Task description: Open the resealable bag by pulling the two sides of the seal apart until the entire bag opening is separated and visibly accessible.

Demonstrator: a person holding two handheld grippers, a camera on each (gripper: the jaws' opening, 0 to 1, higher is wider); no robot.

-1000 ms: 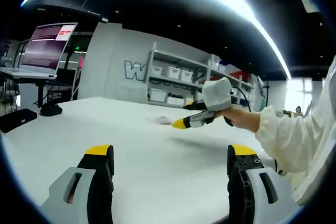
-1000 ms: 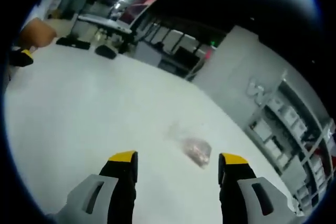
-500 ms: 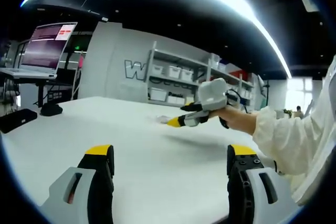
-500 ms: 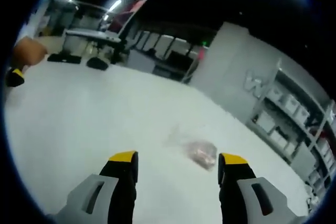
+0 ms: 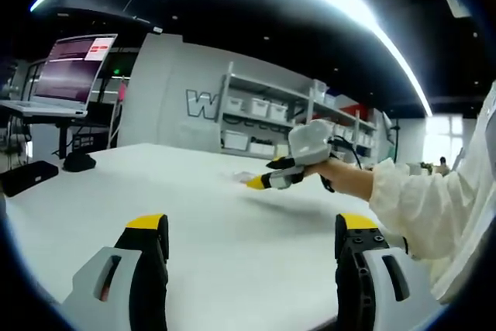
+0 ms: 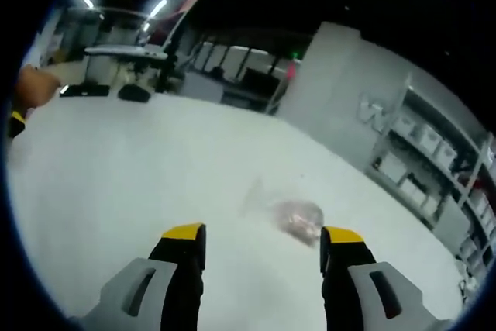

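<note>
Resealable bag (image 6: 291,217): clear, lying flat on the white table (image 6: 116,176), with a pinkish-brown clump of contents at one end and a thin transparent end trailing off the other way. In the left gripper view the bag (image 5: 242,177) is a faint pale patch on the table.

Right gripper (image 6: 263,236): jaws spread apart, nothing between them, yellow tips just short of the bag, not touching it. From the left gripper view, the right gripper (image 5: 260,181) is held by a person's hand (image 5: 337,178) in a white sleeve (image 5: 434,207), its tip just beside the bag.

Left gripper (image 5: 252,226): jaws wide apart, empty, over bare table, well away from the bag.

Beyond the bag: grey wall, shelving (image 5: 267,114) with white bins. A laptop (image 5: 66,75) stands on a stand off the table's far edge.
</note>
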